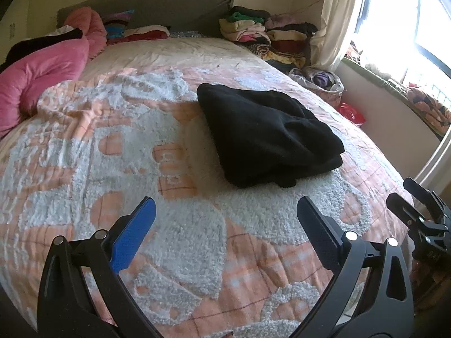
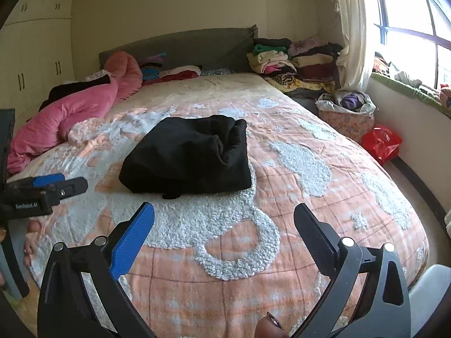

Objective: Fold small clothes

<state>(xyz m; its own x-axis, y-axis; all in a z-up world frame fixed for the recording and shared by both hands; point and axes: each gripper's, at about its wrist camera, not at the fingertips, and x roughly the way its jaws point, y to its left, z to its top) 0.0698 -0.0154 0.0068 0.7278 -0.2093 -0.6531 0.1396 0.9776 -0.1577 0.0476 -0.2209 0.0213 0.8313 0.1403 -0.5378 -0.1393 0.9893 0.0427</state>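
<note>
A black garment (image 1: 267, 135) lies folded into a thick bundle on the orange and white bedspread (image 1: 126, 155); it also shows in the right wrist view (image 2: 188, 155). My left gripper (image 1: 225, 217) is open and empty, hovering above the bedspread short of the garment and to its left. My right gripper (image 2: 224, 221) is open and empty, short of the garment's near edge. The right gripper also appears at the right edge of the left wrist view (image 1: 408, 197). The left gripper appears at the left edge of the right wrist view (image 2: 70, 181).
A pink duvet (image 2: 76, 115) is bunched at the bed's left. Stacks of folded clothes (image 2: 293, 62) sit at the headboard's right. A fabric basket (image 2: 346, 115) and a red bag (image 2: 380, 142) stand on the floor by the window wall.
</note>
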